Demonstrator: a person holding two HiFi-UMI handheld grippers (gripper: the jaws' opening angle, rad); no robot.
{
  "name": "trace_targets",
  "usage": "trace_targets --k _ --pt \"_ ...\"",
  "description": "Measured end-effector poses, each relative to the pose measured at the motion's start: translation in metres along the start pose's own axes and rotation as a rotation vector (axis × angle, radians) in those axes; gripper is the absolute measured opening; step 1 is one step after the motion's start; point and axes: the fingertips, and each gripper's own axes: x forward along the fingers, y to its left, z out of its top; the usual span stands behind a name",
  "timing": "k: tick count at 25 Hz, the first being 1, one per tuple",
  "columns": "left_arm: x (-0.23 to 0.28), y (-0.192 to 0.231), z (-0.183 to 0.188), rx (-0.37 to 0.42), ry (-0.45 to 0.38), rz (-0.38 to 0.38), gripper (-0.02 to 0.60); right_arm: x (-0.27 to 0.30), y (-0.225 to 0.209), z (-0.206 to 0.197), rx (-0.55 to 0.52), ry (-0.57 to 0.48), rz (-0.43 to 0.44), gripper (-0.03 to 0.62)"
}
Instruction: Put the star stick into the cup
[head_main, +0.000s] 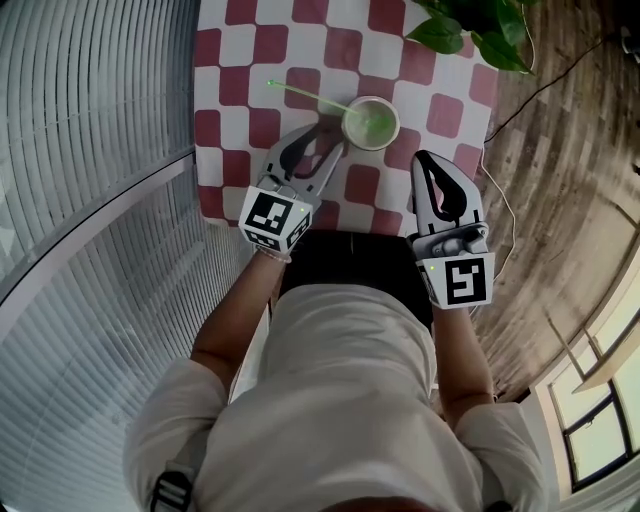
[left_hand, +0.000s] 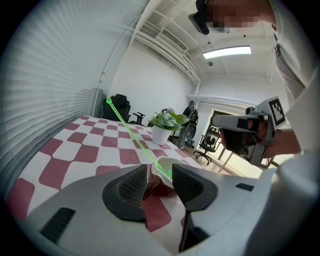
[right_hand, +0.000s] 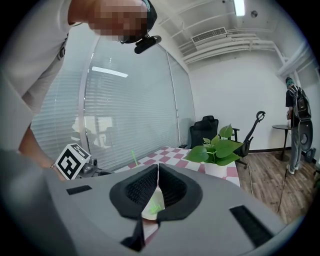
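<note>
A thin green star stick (head_main: 305, 95) stands in the pale cup (head_main: 371, 122) on the red-and-white checked table (head_main: 250, 60). It leans away to the left, star end up over the cloth. My left gripper (head_main: 318, 142) is open just left of the cup, with nothing between its fingers. In the left gripper view its jaws (left_hand: 160, 170) frame the cup (left_hand: 165, 166), and the stick (left_hand: 132, 132) rises beyond them. My right gripper (head_main: 424, 158) sits near the table's front right, shut and empty. In the right gripper view (right_hand: 158, 172) the cup (right_hand: 152, 207) shows behind the jaws.
A potted plant (head_main: 470, 25) stands at the table's far right corner. Window blinds (head_main: 90, 150) run along the left side. Wooden floor with a thin cable (head_main: 505, 215) lies to the right. Office chairs (left_hand: 207, 145) stand farther back in the room.
</note>
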Motion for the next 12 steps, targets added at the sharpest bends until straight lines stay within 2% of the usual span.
trace_targets --k 3,7,12 --pt "-0.01 -0.01 0.013 0.014 -0.023 0.002 0.152 -0.003 0.0 0.009 0.001 -0.006 -0.003 0.032" --pt "-0.026 -0.026 0.043 0.04 -0.061 -0.006 0.152 -0.004 0.003 0.039 0.023 -0.051 -0.016 0.032" --pt "-0.043 -0.044 0.086 0.083 -0.144 -0.043 0.136 -0.012 0.006 0.065 0.002 -0.071 -0.017 0.032"
